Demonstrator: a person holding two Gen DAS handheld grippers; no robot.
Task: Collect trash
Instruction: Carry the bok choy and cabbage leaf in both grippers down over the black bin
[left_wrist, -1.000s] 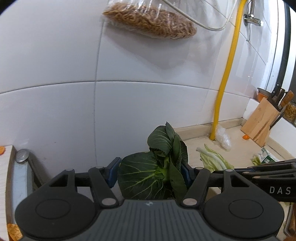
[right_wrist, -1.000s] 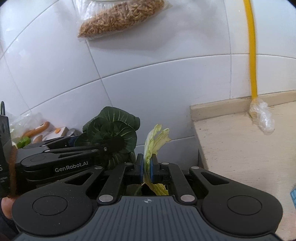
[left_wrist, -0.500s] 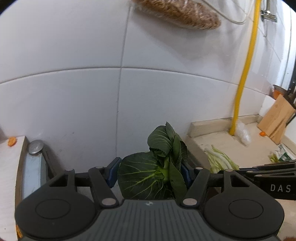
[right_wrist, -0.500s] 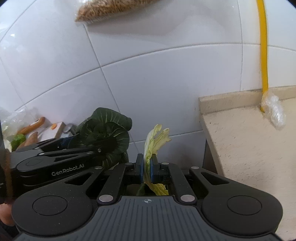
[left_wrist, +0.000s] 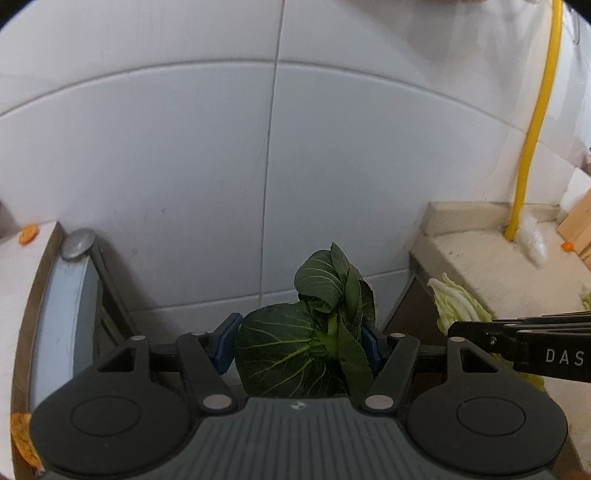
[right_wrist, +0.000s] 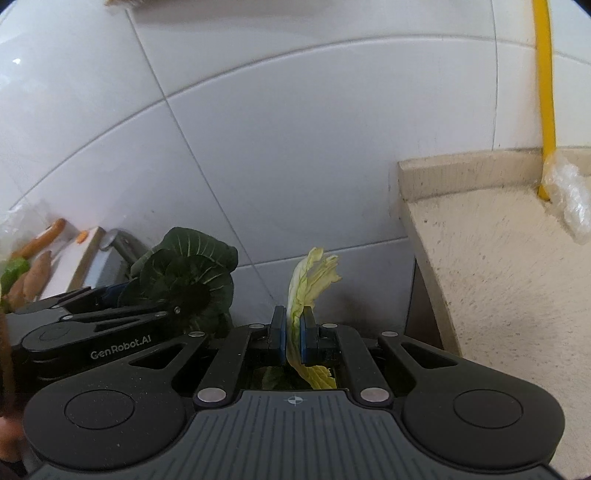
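Observation:
My left gripper (left_wrist: 299, 341) is shut on a bunch of dark green leafy vegetable (left_wrist: 314, 332), which fills the space between its blue pads. In the right wrist view the same dark green bunch (right_wrist: 188, 273) shows at the left, held by the left gripper (right_wrist: 155, 295). My right gripper (right_wrist: 292, 332) is shut on a thin pale yellow-green cabbage leaf (right_wrist: 308, 280) that sticks up above the pads and curls below them. In the left wrist view that pale leaf (left_wrist: 454, 306) shows at the right, above the right gripper's black body. Both grippers hang over a gap below the white tiled wall.
A beige stone counter (right_wrist: 498, 277) lies to the right, with a yellow pipe (right_wrist: 545, 92) and a clear plastic wrap (right_wrist: 570, 206) at its back. At the left are a metal-edged board (left_wrist: 55, 288), a white board with an orange piece (left_wrist: 28, 233), and carrots (right_wrist: 33, 269).
Both grippers have sunk and tipped downward. The hanging bag of grain has slid up out of both views. The counter edge now looms larger. Both grips are unchanged.

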